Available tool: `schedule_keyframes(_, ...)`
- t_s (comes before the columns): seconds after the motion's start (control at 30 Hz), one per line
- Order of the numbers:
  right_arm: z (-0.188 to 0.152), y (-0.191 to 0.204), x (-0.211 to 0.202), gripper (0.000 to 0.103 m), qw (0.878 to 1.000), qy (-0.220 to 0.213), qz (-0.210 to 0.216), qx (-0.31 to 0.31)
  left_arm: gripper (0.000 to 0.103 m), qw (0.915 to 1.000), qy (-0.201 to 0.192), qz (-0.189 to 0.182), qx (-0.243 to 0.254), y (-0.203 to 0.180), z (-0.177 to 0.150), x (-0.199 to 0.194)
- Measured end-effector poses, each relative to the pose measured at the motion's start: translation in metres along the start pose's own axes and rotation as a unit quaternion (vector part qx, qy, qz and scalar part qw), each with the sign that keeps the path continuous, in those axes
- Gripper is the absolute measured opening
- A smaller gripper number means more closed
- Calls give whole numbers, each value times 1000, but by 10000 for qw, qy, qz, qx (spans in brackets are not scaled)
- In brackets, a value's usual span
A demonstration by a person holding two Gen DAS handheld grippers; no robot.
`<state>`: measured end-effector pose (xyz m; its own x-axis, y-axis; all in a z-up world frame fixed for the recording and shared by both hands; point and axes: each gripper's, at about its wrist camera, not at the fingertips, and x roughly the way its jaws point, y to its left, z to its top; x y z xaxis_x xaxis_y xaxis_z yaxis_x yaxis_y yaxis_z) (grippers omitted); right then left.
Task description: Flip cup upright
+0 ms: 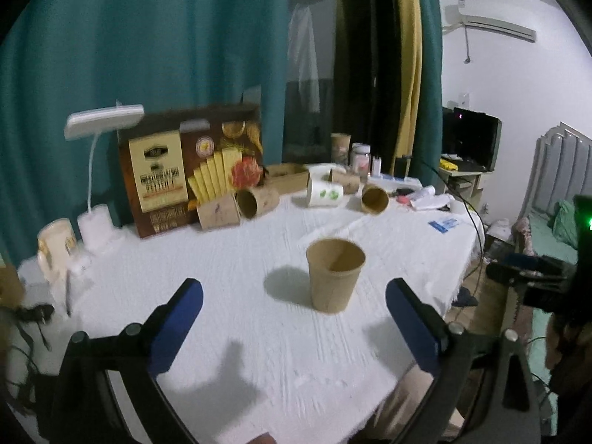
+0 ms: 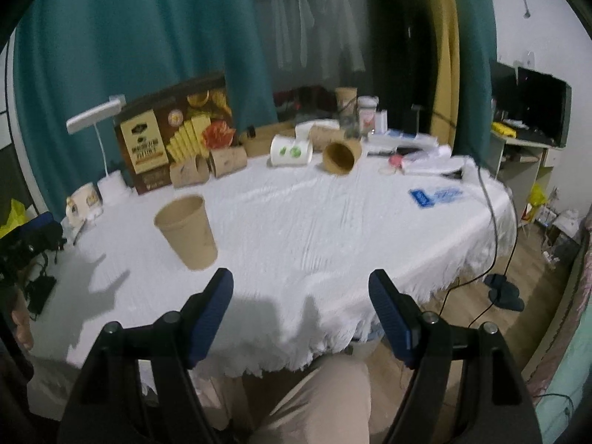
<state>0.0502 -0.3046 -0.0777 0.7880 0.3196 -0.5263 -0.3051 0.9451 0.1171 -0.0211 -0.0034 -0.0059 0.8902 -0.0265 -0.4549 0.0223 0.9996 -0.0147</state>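
Observation:
A brown paper cup (image 1: 335, 275) stands upright, mouth up, on the white tablecloth (image 1: 229, 259); it also shows in the right wrist view (image 2: 188, 231). My left gripper (image 1: 294, 296) is open and empty, with the cup just beyond and between its blue fingers, not touched. My right gripper (image 2: 301, 288) is open and empty over the table's front edge, to the right of the cup. The right gripper's body also shows at the far right of the left wrist view (image 1: 532, 273).
Several cups lie on their sides at the back: brown ones (image 1: 373, 198) (image 1: 255, 201) and a white one with green print (image 1: 323, 192). A printed box (image 1: 192, 170), a white desk lamp (image 1: 100, 170), jars and papers stand along the back. A black cable (image 2: 492, 222) hangs off the right edge.

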Motion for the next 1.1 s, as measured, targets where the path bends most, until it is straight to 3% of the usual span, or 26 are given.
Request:
schedule_keyframes(0.33,34,13,-57,80,9967,-791,0,-174,100,9961,-705,-35,525,-18,23,-34)
schedule_keyframes(0.6,41,37,-80,81,9921,-1190,98,-380,100,9902,-1334,-161,390,-9,31,-62)
schedule_keyframes(0.67,41,43,-80,81,9918,-1200,135,-416,100,9900,-1364,18,371,-4,30,-63)
schedule_keyframes(1.1,35,59,-43,81,9945,-868,250,-533,100,9941,-1071,181,48,23,13,-51)
